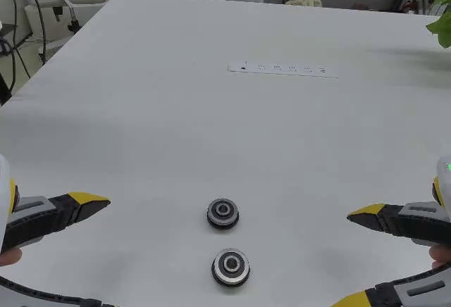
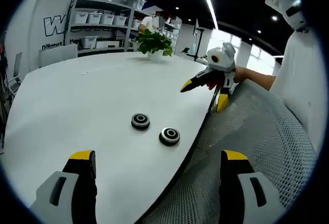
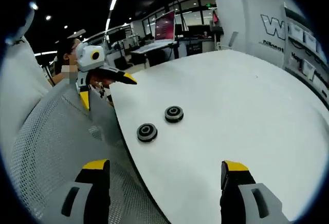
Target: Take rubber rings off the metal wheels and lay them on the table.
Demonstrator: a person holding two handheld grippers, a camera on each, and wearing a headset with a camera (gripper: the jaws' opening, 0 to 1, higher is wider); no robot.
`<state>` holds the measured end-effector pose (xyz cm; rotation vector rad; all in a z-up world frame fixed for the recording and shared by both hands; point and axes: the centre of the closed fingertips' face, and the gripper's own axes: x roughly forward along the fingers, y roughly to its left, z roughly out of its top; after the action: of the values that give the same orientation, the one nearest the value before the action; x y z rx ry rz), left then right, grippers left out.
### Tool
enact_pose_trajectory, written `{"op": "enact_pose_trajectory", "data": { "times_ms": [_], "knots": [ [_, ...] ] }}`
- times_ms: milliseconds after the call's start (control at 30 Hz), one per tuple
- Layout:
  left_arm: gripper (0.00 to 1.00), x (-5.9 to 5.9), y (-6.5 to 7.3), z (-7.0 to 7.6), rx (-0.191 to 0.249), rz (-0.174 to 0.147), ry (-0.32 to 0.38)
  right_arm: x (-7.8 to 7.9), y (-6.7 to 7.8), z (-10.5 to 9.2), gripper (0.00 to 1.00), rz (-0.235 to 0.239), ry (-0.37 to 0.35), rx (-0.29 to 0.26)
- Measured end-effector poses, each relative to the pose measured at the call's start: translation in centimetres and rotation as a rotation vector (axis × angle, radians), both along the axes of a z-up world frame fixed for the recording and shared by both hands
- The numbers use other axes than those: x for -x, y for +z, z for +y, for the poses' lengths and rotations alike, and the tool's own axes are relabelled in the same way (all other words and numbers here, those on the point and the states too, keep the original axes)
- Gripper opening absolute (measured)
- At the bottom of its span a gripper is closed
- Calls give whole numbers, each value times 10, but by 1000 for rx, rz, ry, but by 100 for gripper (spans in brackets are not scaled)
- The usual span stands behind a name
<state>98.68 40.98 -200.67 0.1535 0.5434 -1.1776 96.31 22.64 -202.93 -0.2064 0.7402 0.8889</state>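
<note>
two metal wheels (image 1: 223,213), rubber rings (image 1: 209,215) not yet removed, are laid flat on the table (image 1: 211,124), well nearer than the power strip (image 1: 282,69). the left gripper (image 1: 99,253) and right gripper (image 1: 345,258) are held wide open and empty, flanking them, seemingly to allow either approach.

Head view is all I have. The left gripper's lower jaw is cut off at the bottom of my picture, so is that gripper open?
Observer: Yes. In its own view the left gripper has its jaws wide apart with nothing between them.
Operator: What are the leaves at my right edge?
Observer: A potted plant standing on the far end of the table.
Operator: Anything beside the near table edge?
Observer: Grey mesh, probably a chair back, lies right alongside it.
</note>
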Motion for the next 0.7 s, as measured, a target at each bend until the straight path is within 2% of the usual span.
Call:
{"op": "enact_pose_trajectory", "data": {
  "times_ms": [367, 700],
  "knots": [
    [99, 3, -3, -2, -7, 16, -17, 1, -1, 1, 82, 6, 0, -3],
    [99, 5, -3, -3, -11, 15, -27, -2, 0, -3, 81, 3, -22, -4]
  ]
}}
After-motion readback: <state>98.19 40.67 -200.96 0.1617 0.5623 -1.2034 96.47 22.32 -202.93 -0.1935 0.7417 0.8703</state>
